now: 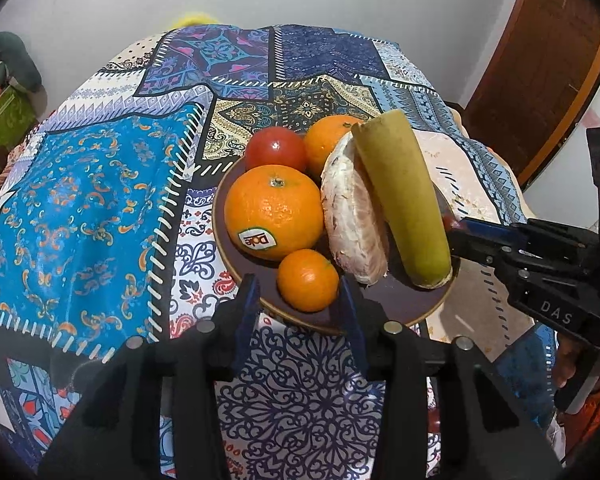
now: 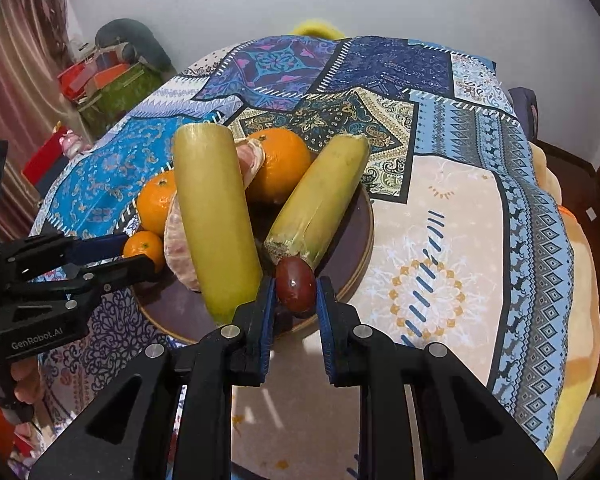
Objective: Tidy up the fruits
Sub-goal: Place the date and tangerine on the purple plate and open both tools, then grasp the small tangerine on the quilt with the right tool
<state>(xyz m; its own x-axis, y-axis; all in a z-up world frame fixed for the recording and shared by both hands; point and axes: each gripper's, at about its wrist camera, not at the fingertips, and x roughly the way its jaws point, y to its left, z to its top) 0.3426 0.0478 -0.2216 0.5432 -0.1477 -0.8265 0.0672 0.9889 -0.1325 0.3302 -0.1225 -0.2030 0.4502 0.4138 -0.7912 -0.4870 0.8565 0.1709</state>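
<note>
A dark round plate [image 1: 400, 300] holds a large orange with a Dole sticker [image 1: 274, 212], a small mandarin [image 1: 307, 280], a second orange [image 1: 328, 142], a red tomato [image 1: 275, 149], a peeled pomelo wedge [image 1: 354, 224] and a green-yellow stalk piece [image 1: 404, 204]. My left gripper [image 1: 300, 304] is open around the small mandarin at the plate's near rim. In the right wrist view my right gripper [image 2: 296, 292] holds a small dark red fruit [image 2: 296, 286] between its pads over the plate's rim [image 2: 364, 248], beside two stalk pieces [image 2: 216, 216] [image 2: 320, 196].
The plate sits on a table covered with a patchwork cloth [image 1: 88, 208]. Boxes and clutter [image 2: 104, 84] stand on the floor at the far left. A wooden door [image 1: 540, 80] is at the right. The cloth right of the plate [image 2: 440, 260] is bare.
</note>
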